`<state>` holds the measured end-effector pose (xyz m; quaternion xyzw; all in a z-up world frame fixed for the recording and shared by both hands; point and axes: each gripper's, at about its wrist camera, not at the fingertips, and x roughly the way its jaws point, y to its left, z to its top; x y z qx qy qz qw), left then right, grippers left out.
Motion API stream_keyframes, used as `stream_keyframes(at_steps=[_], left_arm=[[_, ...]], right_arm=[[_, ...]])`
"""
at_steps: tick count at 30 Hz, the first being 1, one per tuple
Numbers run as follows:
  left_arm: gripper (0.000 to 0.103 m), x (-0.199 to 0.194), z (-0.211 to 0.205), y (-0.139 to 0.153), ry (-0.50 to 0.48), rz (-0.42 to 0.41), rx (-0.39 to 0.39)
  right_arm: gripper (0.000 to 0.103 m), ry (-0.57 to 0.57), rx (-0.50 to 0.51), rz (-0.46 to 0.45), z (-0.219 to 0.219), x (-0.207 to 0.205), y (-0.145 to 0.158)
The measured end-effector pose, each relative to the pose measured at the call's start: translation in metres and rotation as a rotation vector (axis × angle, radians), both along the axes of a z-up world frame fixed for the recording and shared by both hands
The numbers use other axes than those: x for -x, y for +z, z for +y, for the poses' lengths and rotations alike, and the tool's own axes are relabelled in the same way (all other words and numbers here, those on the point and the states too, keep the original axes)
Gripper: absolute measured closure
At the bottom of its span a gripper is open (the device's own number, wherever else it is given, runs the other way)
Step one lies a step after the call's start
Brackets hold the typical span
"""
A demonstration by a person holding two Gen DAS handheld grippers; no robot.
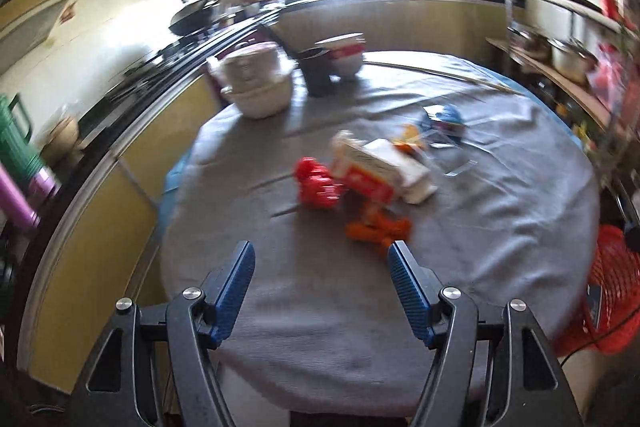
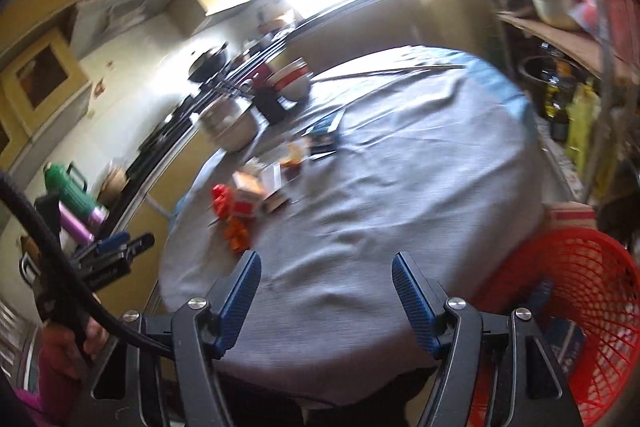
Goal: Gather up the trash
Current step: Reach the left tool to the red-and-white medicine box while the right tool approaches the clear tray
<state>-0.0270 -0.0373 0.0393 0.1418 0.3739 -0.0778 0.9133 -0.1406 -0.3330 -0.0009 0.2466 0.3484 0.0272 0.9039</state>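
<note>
The trash lies in a loose heap near the middle of a round table (image 1: 500, 227) covered by a grey cloth (image 1: 320, 327). In the left wrist view the heap holds a crumpled red wrapper (image 1: 316, 183), a red and white carton (image 1: 370, 175) touching it at its 3 o'clock side, a white packet (image 1: 416, 183) against the carton, and orange scraps (image 1: 376, 229) at the carton's 6 o'clock. A small orange piece (image 1: 408, 141) and a blue wrapper (image 1: 446, 117) sit at about 1 o'clock from the carton, with a clear bit of plastic (image 1: 460, 167) beside them. All of it is blurred.

At 11 o'clock on the table stand stacked white bowls (image 1: 258, 83), a dark cup (image 1: 316, 71) and a red-banded bowl (image 1: 348, 55). Long thin sticks (image 1: 452, 75) lie along the far edge.

A red mesh basket (image 2: 580, 307) sits off the table rim at 4 o'clock in the right wrist view, something dark and flat inside it.

The left gripper (image 1: 322, 271) hangs over the near cloth, its blue pads (image 1: 236, 291) apart with nothing between. The right gripper (image 2: 326, 275) likewise stands apart and empty above the cloth, the heap at its 11 o'clock. A hand (image 2: 68, 347) at the lower left of that view grips the other tool's handle
</note>
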Motion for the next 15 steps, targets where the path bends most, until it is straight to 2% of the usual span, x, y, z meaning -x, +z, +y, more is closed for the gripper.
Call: stream_keyframes(at_steps=[5,15], left_arm=[[0.033,-0.009,0.028,0.005,0.049,-0.006,0.028],[0.033,-0.025,0.06,0.01,0.065,-0.008,0.065]], right_arm=[[0.031,0.079,0.036,0.008,0.041,-0.023,0.011],[0.031,0.165,0.094,0.026,0.094,-0.052,0.02]])
